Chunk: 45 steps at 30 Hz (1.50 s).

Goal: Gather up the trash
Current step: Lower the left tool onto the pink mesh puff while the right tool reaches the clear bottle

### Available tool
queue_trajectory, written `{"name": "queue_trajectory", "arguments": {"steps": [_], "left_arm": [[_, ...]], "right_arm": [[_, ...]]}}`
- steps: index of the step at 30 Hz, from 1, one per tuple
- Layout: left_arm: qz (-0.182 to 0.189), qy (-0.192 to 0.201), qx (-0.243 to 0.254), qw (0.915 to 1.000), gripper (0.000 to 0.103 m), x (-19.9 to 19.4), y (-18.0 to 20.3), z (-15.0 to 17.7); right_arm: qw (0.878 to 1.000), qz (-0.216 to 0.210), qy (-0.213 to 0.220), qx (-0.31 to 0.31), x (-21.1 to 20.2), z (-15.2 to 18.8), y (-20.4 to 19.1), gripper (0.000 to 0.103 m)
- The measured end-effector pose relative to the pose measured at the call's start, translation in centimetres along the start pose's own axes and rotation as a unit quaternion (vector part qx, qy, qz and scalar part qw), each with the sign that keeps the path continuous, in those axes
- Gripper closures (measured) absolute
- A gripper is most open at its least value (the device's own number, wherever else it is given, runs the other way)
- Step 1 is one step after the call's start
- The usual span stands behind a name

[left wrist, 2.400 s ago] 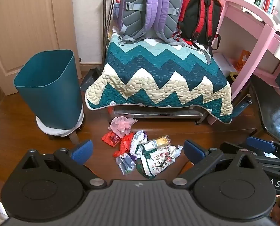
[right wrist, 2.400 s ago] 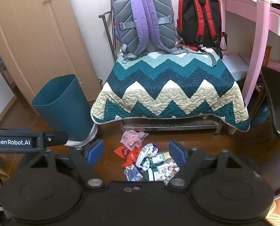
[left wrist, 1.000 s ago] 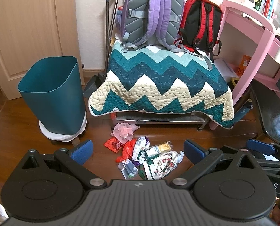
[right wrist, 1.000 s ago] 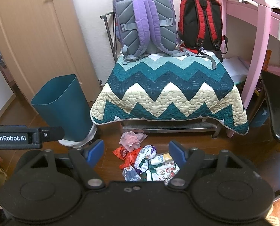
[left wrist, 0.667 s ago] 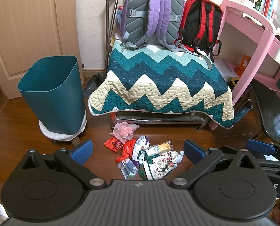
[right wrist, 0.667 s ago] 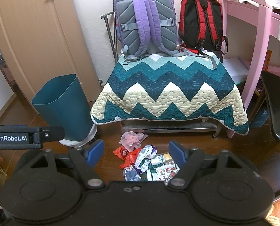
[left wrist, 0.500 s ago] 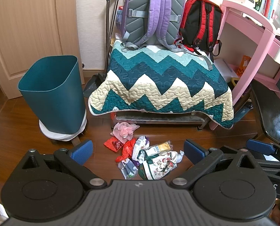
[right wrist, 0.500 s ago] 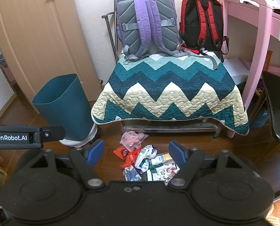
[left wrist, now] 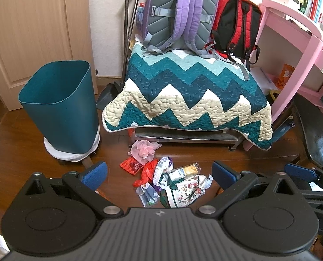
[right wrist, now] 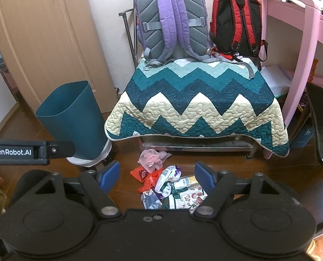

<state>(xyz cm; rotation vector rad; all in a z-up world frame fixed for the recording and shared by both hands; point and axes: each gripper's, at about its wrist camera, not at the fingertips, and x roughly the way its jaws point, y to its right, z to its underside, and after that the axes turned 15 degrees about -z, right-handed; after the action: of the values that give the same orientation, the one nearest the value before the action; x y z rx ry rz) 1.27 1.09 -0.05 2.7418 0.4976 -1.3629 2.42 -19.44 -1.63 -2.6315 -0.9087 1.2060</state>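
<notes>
A heap of trash (left wrist: pixel 165 177) (right wrist: pixel 168 184) lies on the brown wooden floor in front of a quilt-covered stand: a pink crumpled wrapper (left wrist: pixel 143 150), a red mesh pouch (left wrist: pixel 130 165), snack wrappers and a white printed bag (left wrist: pixel 183 190). A teal bin (left wrist: pixel 59 108) (right wrist: pixel 74 119) stands upright to the left of the heap. My left gripper (left wrist: pixel 159 173) is open above the heap with nothing between its fingers. Held higher over the same heap, my right gripper (right wrist: pixel 157 174) is open and holds nothing.
A zigzag quilt (left wrist: pixel 189 100) covers a low stand that carries a purple-grey backpack (left wrist: pixel 178 15) and a red-black backpack (left wrist: pixel 237 26). A pink desk (left wrist: pixel 302 50) and a dark chair seat (left wrist: pixel 315 134) are at the right. A wooden door (right wrist: pixel 37 43) is behind the bin.
Both grippers have drawn back and up a little from the heap since 2.4 s ago. Over the last second almost nothing moves. Both stay open.
</notes>
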Motion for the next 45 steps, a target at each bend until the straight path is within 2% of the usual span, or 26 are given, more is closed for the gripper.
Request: {"name": "queue_trajectory", "arguments": {"steps": [17, 25, 30, 37, 42, 45], "left_arm": [[0.008, -0.034, -0.001, 0.9994, 0.000, 5.0, -0.1, -1.0], [0.003, -0.041, 0.001, 0.9992, 0.000, 9.7, -0.1, -2.2], [0.000, -0.032, 0.011, 0.9994, 0.000, 15.1, 0.1, -3.4], [-0.028, -0.084, -0.001, 0.9960, 0.000, 25.5, 0.1, -4.6], [-0.054, -0.126, 0.018, 0.9904, 0.000, 32.9, 1.7, -4.4], [-0.066, -0.132, 0.038, 0.9884, 0.000, 37.1, 3.2, -3.8]], "right_arm": [[0.999, 0.004, -0.035, -0.016, 4.4, -1.3, 0.9, 0.028], [0.999, 0.003, -0.041, -0.020, 8.6, -2.4, 3.2, 0.028], [0.998, 0.008, -0.053, -0.036, 13.4, -3.5, 6.4, 0.028], [0.992, -0.010, -0.111, -0.065, 21.6, -3.4, 11.5, 0.028], [0.987, -0.014, -0.150, -0.045, 27.7, -2.4, 14.1, 0.028], [0.986, -0.005, -0.161, -0.048, 31.4, -1.5, 16.0, 0.029]]}}
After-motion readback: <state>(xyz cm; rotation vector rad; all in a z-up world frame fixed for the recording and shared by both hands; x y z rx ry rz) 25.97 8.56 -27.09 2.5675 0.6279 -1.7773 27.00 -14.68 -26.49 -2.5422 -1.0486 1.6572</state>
